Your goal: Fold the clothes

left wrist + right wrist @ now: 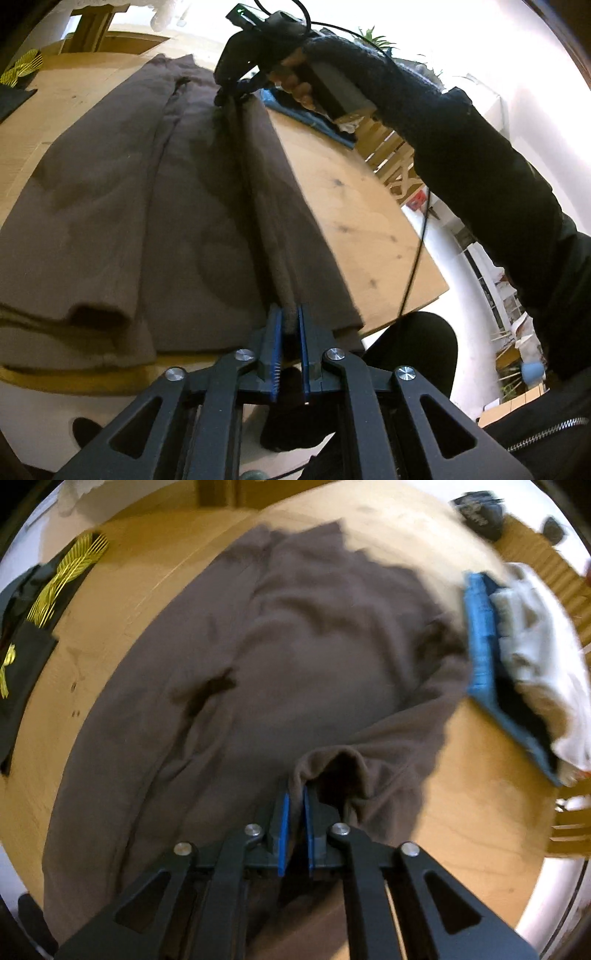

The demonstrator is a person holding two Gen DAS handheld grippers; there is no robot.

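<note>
Lying across the wooden table (354,206) is a brown garment (110,206), partly folded lengthwise, its near end hanging a little over the table's front edge. To its left in the right wrist view sits a black cloth with yellow print (33,627); to its right a stack of folded clothes (517,657) with a blue piece at the bottom and white on top lies just beside the brown fabric. Nothing lies on the brown garment itself.

The left gripper (290,314) points down at a slant over the near edge, its blue-padded jaws narrow and pinching a raised ridge of the brown cloth. That ridge runs taut up to the right gripper (229,94), seen in the left wrist view at the far end, gripped by a hand (295,85) in a dark knitted sleeve (461,147), with a black cable trailing from it.

In its own view the right gripper (295,794) points steeply down, jaws nearly together with a bunched fold of brown cloth between the pads. This view is blurred.
</note>
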